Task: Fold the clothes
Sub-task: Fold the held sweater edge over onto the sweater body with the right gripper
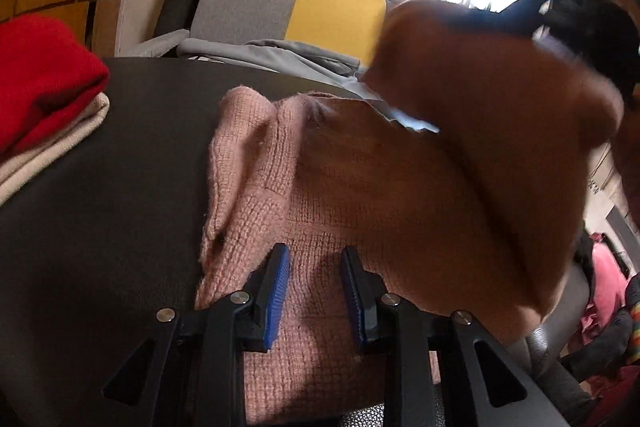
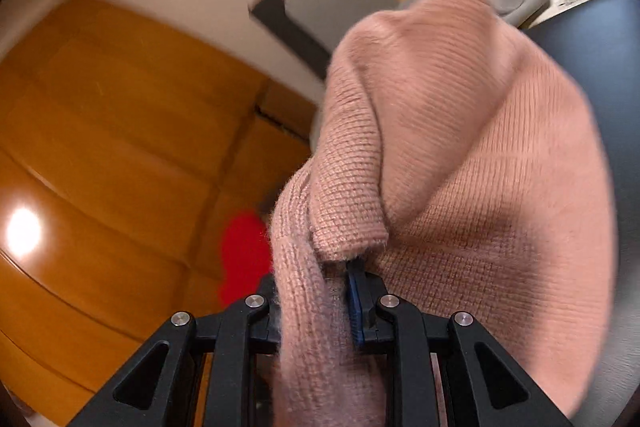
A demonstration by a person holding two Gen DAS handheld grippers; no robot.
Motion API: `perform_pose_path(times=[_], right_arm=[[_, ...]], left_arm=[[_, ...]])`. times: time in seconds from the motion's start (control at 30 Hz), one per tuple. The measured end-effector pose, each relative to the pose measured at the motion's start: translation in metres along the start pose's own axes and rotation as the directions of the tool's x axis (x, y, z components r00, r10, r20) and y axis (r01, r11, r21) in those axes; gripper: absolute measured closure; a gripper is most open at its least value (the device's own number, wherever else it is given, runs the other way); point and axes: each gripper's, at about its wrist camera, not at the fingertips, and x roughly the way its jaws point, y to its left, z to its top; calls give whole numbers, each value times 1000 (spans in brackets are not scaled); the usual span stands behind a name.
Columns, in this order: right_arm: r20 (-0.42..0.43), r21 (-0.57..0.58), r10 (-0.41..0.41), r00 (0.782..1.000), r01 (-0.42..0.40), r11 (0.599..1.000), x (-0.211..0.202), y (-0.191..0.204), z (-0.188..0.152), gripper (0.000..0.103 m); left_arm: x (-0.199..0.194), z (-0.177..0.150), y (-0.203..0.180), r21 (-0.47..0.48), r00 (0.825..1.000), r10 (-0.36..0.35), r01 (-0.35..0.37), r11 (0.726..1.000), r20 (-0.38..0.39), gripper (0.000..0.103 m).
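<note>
1. Your right tool (image 2: 316, 303) is clamped on a bunched edge of the pink sweater (image 2: 460, 187), with knit wadded thick between the pads and the rest billowing up in front of the lens.
2. Your left tool (image 1: 316, 299) hangs over the part of the sweater (image 1: 320, 195) that lies on the dark counter (image 1: 100, 187). Its jaws stand a little apart with knit beneath them, and no fold shows pinched between the blue pads (image 1: 276, 303), so I read it as holding nothing.
3. Risk: the lifted flap is blurred in both views. With only one tool gripping, the flat half could drag or bunch as the flap comes over, and the fold would land crooked.
4. Risk: the grip takes a thick wad rather than a clean edge. A layer could slip out and droop, spoiling the crease.
5. Risk: the flap hides much of the far counter from the left view, so you are likely judging the landing spot blind.
6. Edges: the sweater's left border sits rumpled near the counter's middle. The near hem runs under your left tool towards the front edge.
7. Room: bare counter lies open to the left, up to the stacked red garment (image 1: 40, 79) on the beige one (image 1: 52, 143). Keep the fold short of that pile.
</note>
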Motion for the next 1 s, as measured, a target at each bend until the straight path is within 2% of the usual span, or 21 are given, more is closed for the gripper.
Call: perform_pose_path(times=[0.1, 0.2, 0.23, 0.27, 0.33, 0.43, 0.47, 0.5, 0.53, 0.6, 0.7, 0.73, 0.83, 0.93, 0.97, 1.0], right_arm=[[-71, -108, -128, 989, 120, 987, 50, 8, -25, 80], [-87, -223, -245, 966, 221, 950, 79, 13, -48, 76], [-82, -237, -262, 962, 236, 942, 82, 13, -52, 74], [-74, -241, -263, 962, 238, 941, 83, 15, -54, 71], [-95, -242, -200, 975, 172, 955, 83, 24, -54, 45], [-135, -244, -46, 990, 12, 970, 72, 42, -55, 43], [-129, -259, 10, 992, -43, 965, 63, 48, -49, 43], [-87, -291, 42, 995, -65, 955, 45, 52, -48, 42], [-44, -317, 40, 998, -52, 947, 30, 56, -52, 41], [56, -353, -44, 997, 61, 934, 3, 46, -55, 41], [121, -357, -147, 982, 182, 916, -22, 16, -58, 44], [121, -356, -173, 977, 205, 911, -26, 9, -65, 51], [109, -356, -229, 967, 253, 900, -33, -9, -86, 53], [101, -396, -190, 977, 214, 893, -34, -6, -101, 53], [102, -419, -183, 978, 209, 884, -44, -10, -104, 52], [94, -461, -186, 978, 208, 863, -45, -8, -110, 48]], left_arm=[[-2, 0, 5, -30, 999, -31, 32, 999, 5, 77], [-2, 0, 5, -38, 999, -40, 40, 998, 9, 77], [-2, -1, 5, -38, 999, -41, 41, 998, 12, 77], [-3, -1, 6, -41, 999, -44, 45, 998, 15, 77], [-4, -2, 8, -57, 998, -63, 65, 996, 26, 77], [-7, -2, 18, -103, 992, -117, 121, 987, 46, 77], [-9, -2, 22, -126, 989, -140, 146, 981, 53, 77], [-12, -2, 27, -155, 985, -160, 167, 974, 58, 77], [-15, -2, 31, -186, 981, -181, 190, 964, 65, 77], [-21, -3, 40, -254, 970, -227, 243, 936, 89, 75], [-30, -5, 55, -366, 950, -279, 310, 877, 138, 72], [-34, -5, 59, -397, 945, -288, 328, 857, 157, 70], [-61, 3, 62, -396, 937, -262, 336, 854, 230, 68], [-87, 12, 64, -390, 925, -238, 344, 854, 296, 66], [-90, 20, 59, -357, 923, -251, 348, 867, 291, 62], [-92, 28, 53, -324, 922, -267, 353, 878, 281, 59]])
